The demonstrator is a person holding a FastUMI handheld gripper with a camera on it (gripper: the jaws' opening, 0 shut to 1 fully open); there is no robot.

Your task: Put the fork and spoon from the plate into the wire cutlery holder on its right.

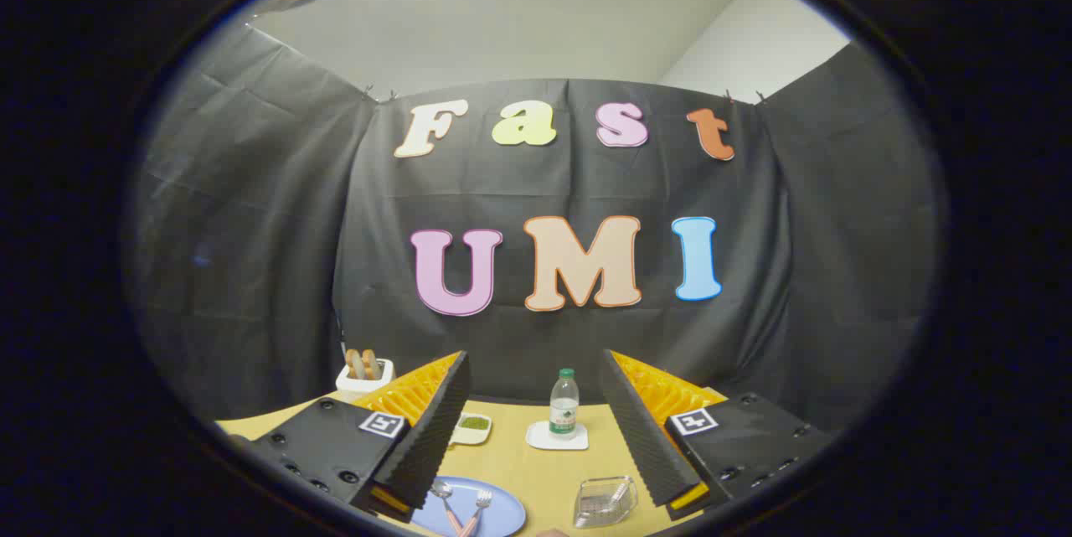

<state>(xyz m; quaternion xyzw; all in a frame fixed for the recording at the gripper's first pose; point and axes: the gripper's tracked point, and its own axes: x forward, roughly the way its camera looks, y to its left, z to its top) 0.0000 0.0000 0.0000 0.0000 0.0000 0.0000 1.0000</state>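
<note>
Gripper (536, 428) held above a wooden table (536, 470), fingers spread wide with nothing between them.

Nearest, below the fingers, a blue plate (502, 520) carries the spoon (444, 493) and the fork (479, 503), lying side by side with their handles converging; just right of the plate sits the wire cutlery holder (605, 502), apart from it. Farther on, seen between the fingers, a small white dish of something green (473, 426) and a plastic bottle (564, 403) standing upright on a white coaster (557, 436). Far left, at the table's back edge, a white container (365, 375) holds brown pieces.
</note>
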